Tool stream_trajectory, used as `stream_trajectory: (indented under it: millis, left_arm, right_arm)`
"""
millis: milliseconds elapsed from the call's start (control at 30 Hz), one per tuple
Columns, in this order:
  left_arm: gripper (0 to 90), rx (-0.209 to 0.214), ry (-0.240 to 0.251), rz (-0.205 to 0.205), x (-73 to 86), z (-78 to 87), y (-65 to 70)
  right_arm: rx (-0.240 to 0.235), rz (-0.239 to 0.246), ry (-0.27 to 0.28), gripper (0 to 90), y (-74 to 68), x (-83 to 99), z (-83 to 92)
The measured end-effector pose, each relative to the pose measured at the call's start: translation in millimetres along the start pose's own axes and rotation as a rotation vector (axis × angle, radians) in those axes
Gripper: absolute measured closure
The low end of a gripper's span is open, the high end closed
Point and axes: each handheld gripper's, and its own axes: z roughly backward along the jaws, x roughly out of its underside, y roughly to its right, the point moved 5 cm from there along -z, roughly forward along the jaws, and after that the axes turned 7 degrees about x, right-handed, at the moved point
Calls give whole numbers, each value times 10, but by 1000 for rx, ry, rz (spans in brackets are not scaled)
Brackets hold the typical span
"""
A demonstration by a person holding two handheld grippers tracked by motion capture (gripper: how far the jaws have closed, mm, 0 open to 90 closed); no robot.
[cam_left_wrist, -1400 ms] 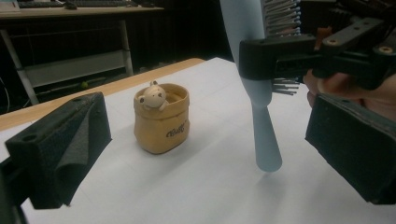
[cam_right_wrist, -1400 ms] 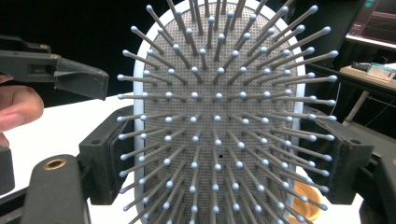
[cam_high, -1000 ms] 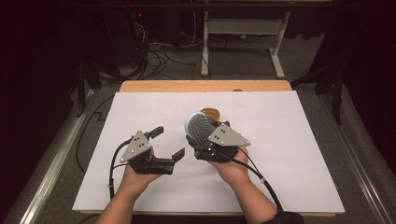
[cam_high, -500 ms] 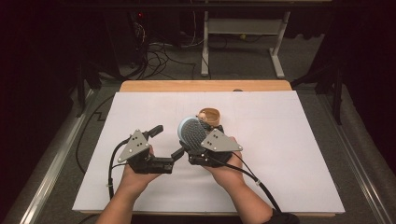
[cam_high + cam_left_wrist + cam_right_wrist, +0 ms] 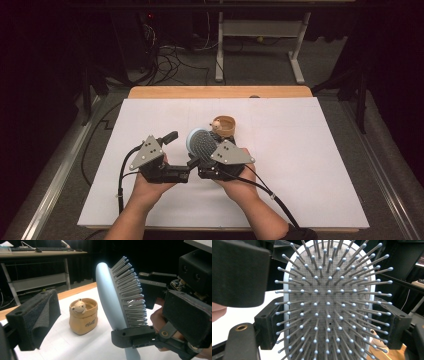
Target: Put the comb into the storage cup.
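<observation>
While the right hand-held gripper (image 5: pixel 196 161) clamped the pale blue plastic paddle hairbrush (image 5: pixel 201 142) upright, bristles facing it, the left hand-held gripper (image 5: pixel 182 154) waited unclenched alongside, seemingly ready to take it.

Your left tool (image 5: pixel 179 154) is black, topped by a grey three-cornered plate dotted with dark screws, its jaws faced with dark woven padding. Your right tool (image 5: pixel 196 161) matches, brass-ringed holes on its body. Black cables trail back along your bare forearms.
</observation>
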Motion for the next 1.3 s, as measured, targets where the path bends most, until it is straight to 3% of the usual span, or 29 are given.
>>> stream_trajectory:
  millis: [500,967,1300]
  left_arm:
    - [49,17,-1,16,1,-100,-11]
    - [188,47,-7,55,31,-94,-42]
    - [403,94,-16,77,57,-109,-16]
  right_arm:
    - [-8,1,14,205,-33,-29,20]
    - [-19,16,12,205,-101,-52,-9]
    - [-13,30,5,205,-122,-41,-33]
